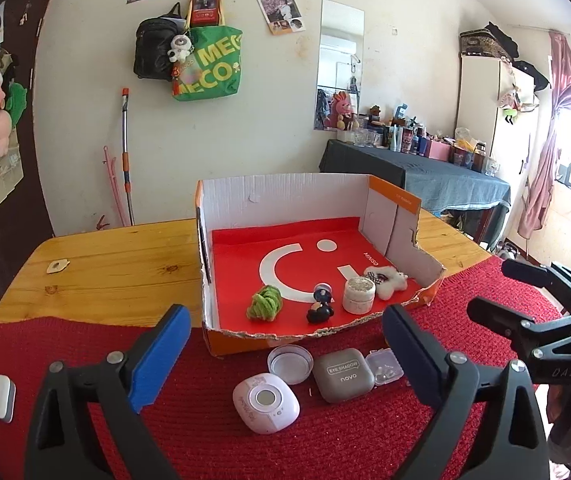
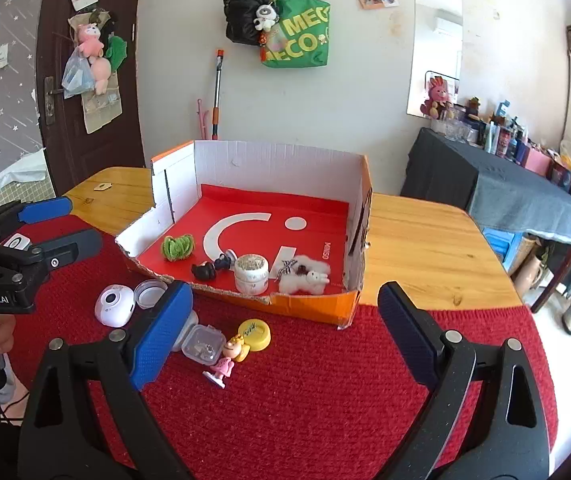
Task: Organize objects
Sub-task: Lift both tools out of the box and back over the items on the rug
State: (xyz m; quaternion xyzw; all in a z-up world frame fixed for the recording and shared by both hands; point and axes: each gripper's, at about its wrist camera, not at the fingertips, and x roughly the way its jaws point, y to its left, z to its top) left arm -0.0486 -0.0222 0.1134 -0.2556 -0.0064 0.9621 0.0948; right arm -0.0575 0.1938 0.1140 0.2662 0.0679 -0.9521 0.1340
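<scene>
Both grippers (image 1: 285,352) (image 2: 285,336) released, empty; torn orange box (image 1: 245,340), red floor, holds green scrunchie (image 1: 266,303), jar (image 1: 359,294).

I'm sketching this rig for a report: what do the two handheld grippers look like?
Both are black plastic frames with silver rivets. The left gripper has one bright blue ribbed pad and one dark navy pad; white "GenRobot.AI" lettering shows on its body in the right wrist view. The right gripper has matching pads.

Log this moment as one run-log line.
left tongs: open, empty | right tongs: open, empty | box: four items inside | red mat: items left to sort
</scene>
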